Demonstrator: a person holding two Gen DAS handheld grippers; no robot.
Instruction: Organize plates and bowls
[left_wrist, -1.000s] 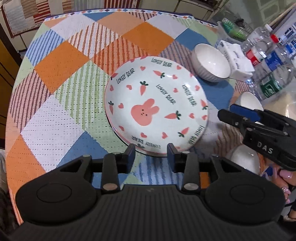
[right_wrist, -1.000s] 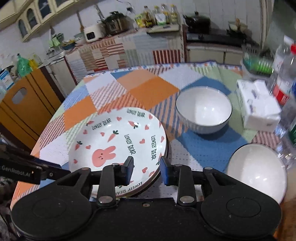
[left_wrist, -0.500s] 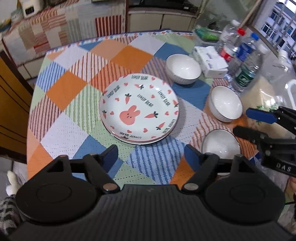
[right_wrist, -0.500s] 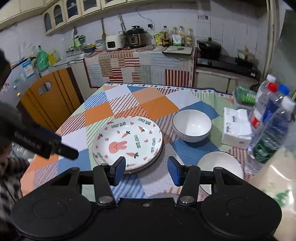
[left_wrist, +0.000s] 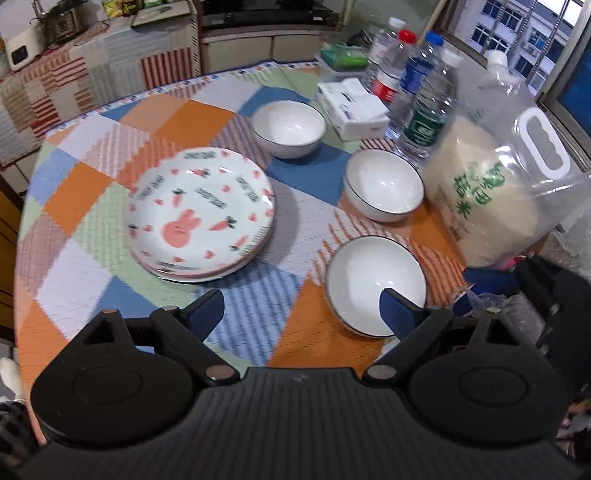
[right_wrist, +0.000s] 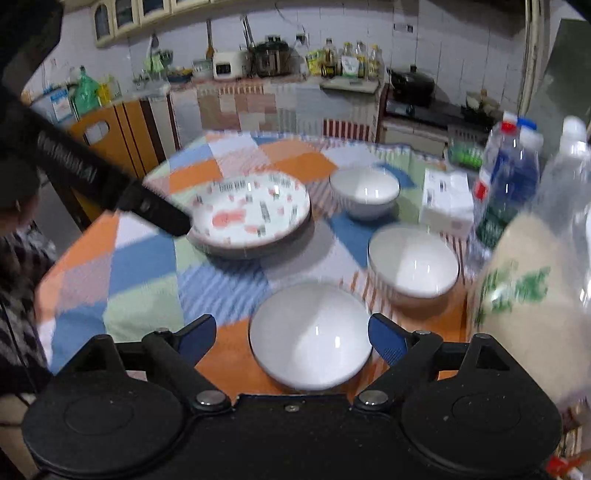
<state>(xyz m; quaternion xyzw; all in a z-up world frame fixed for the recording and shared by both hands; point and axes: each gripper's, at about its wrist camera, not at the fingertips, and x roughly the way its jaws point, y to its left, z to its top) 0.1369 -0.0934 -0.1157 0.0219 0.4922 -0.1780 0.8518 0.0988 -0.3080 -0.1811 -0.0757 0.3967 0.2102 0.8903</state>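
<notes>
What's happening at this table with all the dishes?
Someone is tidying dishes with two hand-held grippers. The bunny plates now sit stacked on the patchwork tablecloth. Both the left gripper and right gripper have just been opening, and neither holds anything. Three white bowls are still separate: the near bowl, middle bowl and far bowl.

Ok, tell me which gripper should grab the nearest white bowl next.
Right, probably. The right gripper is open with the nearest white bowl centred between its fingers. The left gripper is open too, but that bowl sits off by its right finger.
</notes>
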